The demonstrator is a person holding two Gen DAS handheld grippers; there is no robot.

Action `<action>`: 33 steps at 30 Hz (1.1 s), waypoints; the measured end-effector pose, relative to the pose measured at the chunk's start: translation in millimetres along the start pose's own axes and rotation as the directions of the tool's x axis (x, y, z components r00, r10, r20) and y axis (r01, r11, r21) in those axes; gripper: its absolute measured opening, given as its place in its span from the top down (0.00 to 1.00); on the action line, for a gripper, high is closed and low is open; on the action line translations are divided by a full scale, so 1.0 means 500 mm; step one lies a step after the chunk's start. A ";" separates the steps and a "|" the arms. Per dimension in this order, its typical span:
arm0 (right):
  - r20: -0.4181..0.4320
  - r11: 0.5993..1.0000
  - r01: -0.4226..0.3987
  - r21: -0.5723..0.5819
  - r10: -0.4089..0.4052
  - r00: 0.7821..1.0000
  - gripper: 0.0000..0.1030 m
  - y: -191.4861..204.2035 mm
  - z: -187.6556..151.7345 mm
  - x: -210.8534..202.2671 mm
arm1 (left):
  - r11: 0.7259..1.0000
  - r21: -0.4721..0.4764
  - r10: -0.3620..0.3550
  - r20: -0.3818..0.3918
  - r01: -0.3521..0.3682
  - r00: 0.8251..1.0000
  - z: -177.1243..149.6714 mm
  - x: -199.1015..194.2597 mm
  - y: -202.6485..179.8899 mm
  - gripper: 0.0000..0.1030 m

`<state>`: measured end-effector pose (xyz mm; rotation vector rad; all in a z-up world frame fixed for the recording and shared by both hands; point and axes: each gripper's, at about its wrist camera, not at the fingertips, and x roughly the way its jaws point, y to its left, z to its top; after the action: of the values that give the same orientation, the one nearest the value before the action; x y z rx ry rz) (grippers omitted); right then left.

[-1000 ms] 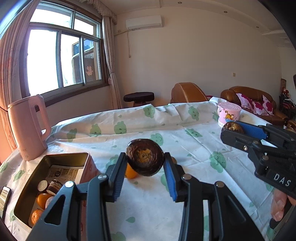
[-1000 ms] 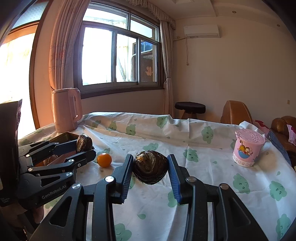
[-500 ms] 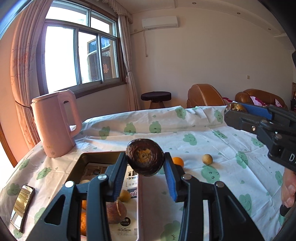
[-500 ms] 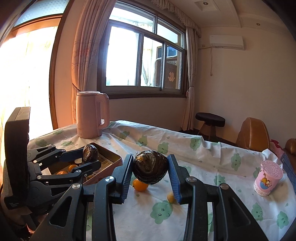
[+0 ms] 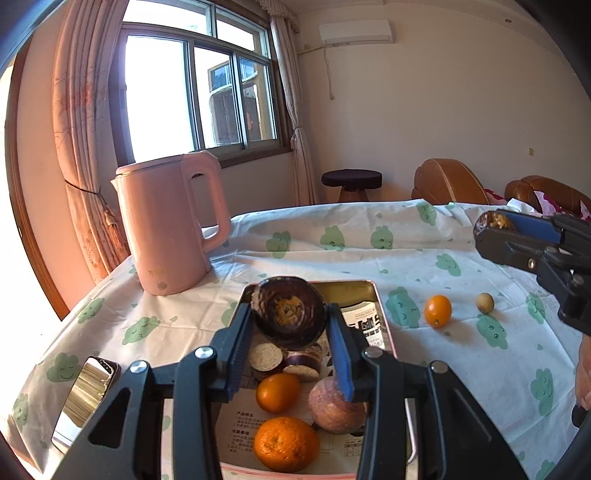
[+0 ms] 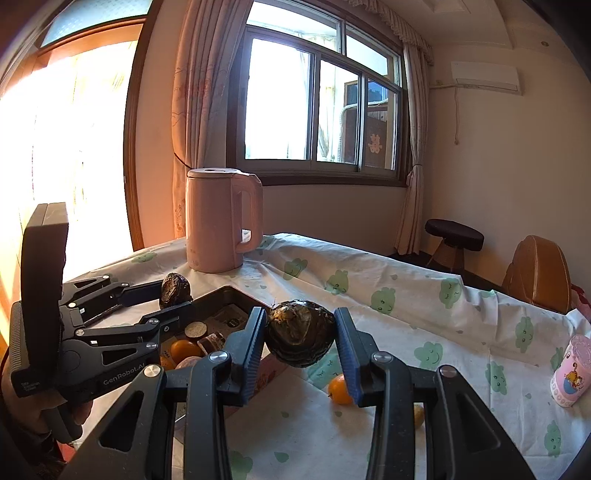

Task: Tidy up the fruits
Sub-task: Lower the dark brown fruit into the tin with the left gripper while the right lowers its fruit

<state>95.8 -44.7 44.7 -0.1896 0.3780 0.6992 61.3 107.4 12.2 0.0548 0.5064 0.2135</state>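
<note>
Here, passion-fruit half (image 5: pixel 289 317) faces camera.

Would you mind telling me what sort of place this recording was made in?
Most likely a home living room: brown leather armchairs beyond a cloth-covered table, a curtained window, and a wall air conditioner.

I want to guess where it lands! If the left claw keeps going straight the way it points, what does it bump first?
Probably the tin. The left claw, shut on a dark fruit, points down over it, so the far rim or the fruit slices inside come first. Depth is hard to judge.
</note>
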 end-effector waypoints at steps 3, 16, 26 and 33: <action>-0.014 1.000 -0.016 -0.004 0.016 1.000 0.61 0.017 -0.001 0.023 | 1.000 -0.003 0.021 -0.019 -0.021 1.000 -0.011 0.006 0.016 0.60; -0.073 0.998 -0.055 -0.015 0.053 0.996 0.61 0.069 -0.010 0.106 | 0.997 -0.021 0.069 -0.089 -0.071 0.994 -0.039 0.037 0.068 0.60; -0.136 0.997 -0.071 -0.026 0.066 0.988 0.61 0.098 -0.028 0.170 | 0.997 -0.023 0.066 -0.119 -0.069 0.991 -0.052 0.049 0.080 0.60; -0.173 0.997 -0.071 -0.027 0.065 0.983 0.61 0.104 -0.038 0.196 | 0.998 -0.019 0.060 -0.144 -0.063 0.988 -0.061 0.062 0.081 0.60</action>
<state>124.9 46.6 -14.4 -0.2704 0.5408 0.7590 65.1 153.4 -25.0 0.0325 0.6461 0.2848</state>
